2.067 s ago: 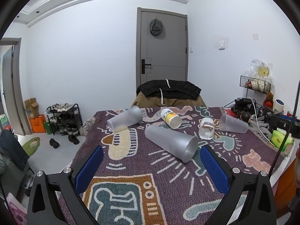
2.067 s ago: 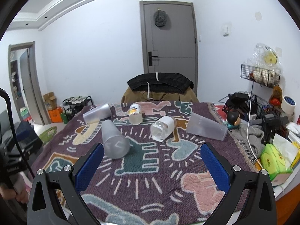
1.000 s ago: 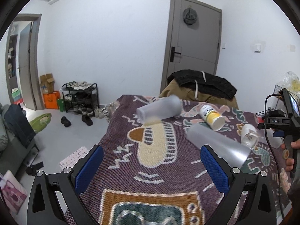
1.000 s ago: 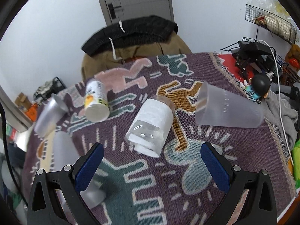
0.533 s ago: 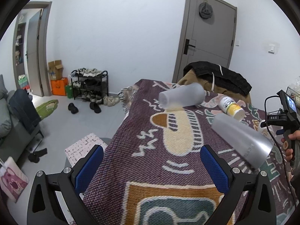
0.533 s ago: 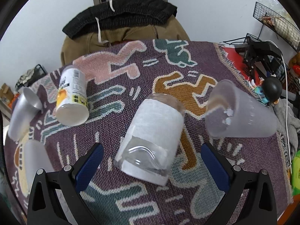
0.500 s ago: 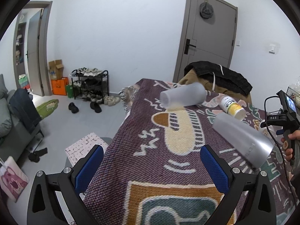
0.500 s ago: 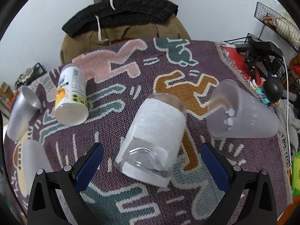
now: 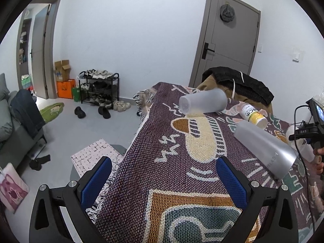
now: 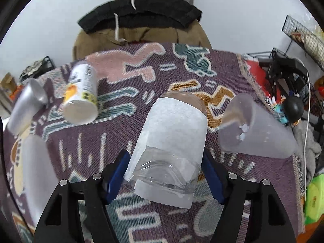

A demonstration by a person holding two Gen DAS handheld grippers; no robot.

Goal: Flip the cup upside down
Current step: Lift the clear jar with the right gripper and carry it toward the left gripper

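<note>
The right tool (image 10: 164, 174) has its two blue-padded fingers (image 10: 117, 175) narrowed around the base end of a clear glass cup wrapped in white paper (image 10: 172, 141). The pads stand on both sides of the cup, very close to it; if they already press on it, I cannot tell. The cup lies on its side on the worktop covered with a purple woven blanket with cartoon figures (image 10: 121, 137), with the thick glass bottom toward the camera and the mouth pointing away.

Just right of this cup lies a frosted translucent plastic cup (image 10: 257, 127), also on its side, its open mouth turned to the glass cup. To the left, well apart, lies a white and yellow printed can (image 10: 81, 97) on its side. Farther left is a grey frosted tumbler (image 10: 24, 109), and at the left edge one more pale frosted cup (image 10: 36, 172), blurred.

The left tool (image 9: 162, 180) is wide open and holds nothing; it hovers over the near left part of the blanket (image 9: 162, 162). Beyond it a long frosted grey tumbler (image 9: 265, 147) lies on its side at the right, and another frosted cup (image 9: 202, 103) lies near the far edge, with the printed can (image 9: 253, 115) between them. Behind the worktop a black garment (image 10: 139, 12) hangs over a brown chair.
</note>
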